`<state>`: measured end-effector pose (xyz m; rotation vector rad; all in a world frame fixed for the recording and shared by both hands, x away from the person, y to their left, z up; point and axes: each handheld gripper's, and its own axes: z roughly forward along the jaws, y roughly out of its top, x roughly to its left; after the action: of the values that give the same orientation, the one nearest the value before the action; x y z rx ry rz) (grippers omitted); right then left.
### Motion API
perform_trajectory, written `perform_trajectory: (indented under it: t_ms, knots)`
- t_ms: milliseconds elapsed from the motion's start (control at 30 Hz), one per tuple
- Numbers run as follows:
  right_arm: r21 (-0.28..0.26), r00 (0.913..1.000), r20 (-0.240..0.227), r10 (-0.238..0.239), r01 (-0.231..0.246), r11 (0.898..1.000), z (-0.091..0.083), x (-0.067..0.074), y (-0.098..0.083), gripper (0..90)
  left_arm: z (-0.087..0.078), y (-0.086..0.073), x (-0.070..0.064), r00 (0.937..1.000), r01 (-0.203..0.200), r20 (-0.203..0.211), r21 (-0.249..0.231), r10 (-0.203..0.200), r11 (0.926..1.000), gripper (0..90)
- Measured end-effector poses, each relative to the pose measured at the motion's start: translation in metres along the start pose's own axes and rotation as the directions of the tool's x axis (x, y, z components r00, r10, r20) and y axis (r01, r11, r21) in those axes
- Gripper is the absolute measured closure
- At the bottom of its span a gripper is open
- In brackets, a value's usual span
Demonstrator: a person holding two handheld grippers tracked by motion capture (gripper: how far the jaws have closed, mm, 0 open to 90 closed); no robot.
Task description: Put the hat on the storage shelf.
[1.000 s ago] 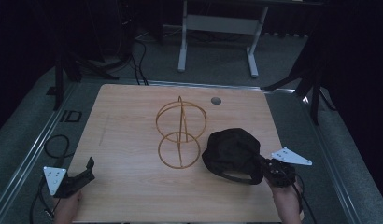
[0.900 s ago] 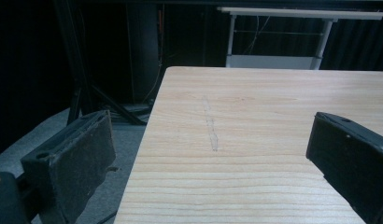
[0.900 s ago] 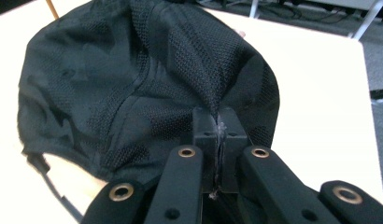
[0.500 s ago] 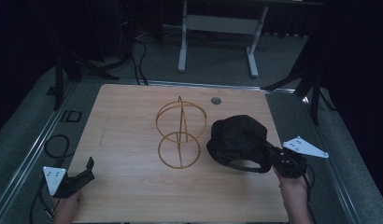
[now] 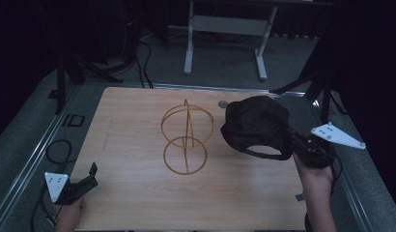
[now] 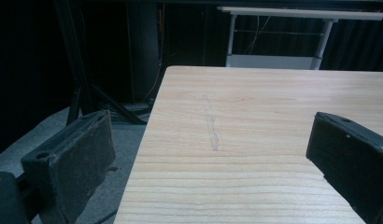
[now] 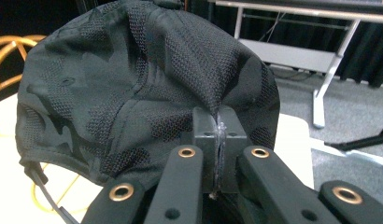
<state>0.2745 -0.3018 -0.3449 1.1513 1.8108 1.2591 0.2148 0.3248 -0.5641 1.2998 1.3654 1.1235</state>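
right tongs (image 7: pixel 219 140) clamped on cap (image 5: pixel 256 123) | left tongs (image 6: pixel 217 158) gaped, idle | I needed the crown centred over wire stand (image 5: pixel 186 137)

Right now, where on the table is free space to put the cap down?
Free: the bare wood left of the wire stand, up to the table edge, and the near strip before it. Crowded: the right side, where the right gripper holds the cap.

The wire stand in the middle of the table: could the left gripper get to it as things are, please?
Probably yes: the left gripper is open and empty, with bare table between it and the wire stand.
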Motion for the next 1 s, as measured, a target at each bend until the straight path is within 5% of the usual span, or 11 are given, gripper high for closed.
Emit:
perform_trajectory:
  t_ms: [433, 1000]
  knots:
    - [-0.095, 0.9997, -0.001, -0.023, 0.023, 0.995, -0.007, 0.006, 0.052, 89.1, 0.000, 0.000, 0.000, 1.0000, 0.001, 0.002, 0.001, -0.001, 1.0000, 1.7]
    - [-0.173, 0.9989, -0.045, -0.011, 0.003, 0.985, 0.005, 0.025, 0.088, 89.1, 0.000, 0.000, 0.000, 1.0000, -0.001, 0.006, 0.000, 0.001, 1.0000, 1.8]
